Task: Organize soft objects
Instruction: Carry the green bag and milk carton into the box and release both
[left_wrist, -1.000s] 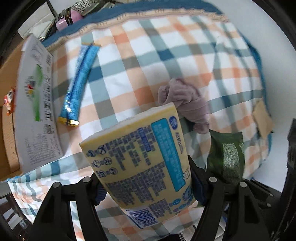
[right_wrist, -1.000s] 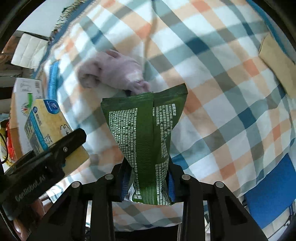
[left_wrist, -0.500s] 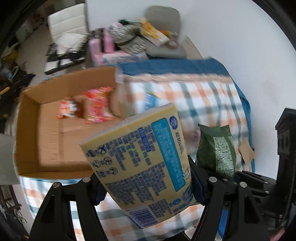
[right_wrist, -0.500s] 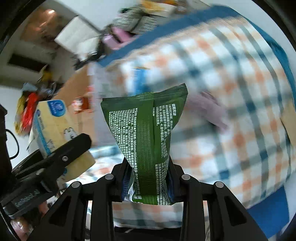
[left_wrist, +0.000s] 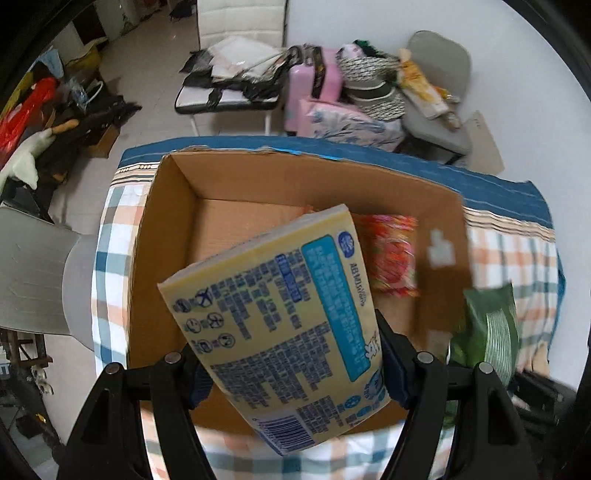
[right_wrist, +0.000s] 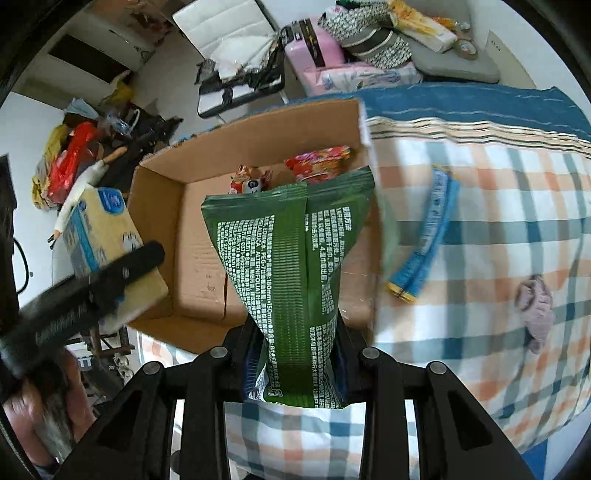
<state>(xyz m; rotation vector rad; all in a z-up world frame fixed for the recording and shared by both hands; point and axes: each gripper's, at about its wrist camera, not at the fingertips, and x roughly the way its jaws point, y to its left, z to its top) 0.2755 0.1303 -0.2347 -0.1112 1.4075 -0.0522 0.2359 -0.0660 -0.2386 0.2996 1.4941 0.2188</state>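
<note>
The left gripper (left_wrist: 291, 369) fingers are pinching a yellow tissue pack (left_wrist: 280, 321), its long axis tilting up and left over the open cardboard box (left_wrist: 173, 236). The right gripper (right_wrist: 295, 365) fingers are squeezing a green pouch (right_wrist: 291, 258) standing upright above the box's near edge. Both grippers are pointing steeply downward over the checked cloth (right_wrist: 498, 229).

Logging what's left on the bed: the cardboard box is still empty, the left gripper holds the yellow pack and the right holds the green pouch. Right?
Not quite. The cardboard box isn't empty: the right wrist view shows red snack packets inside. The left gripper does hold the yellow pack, the right gripper the green pouch.
</note>
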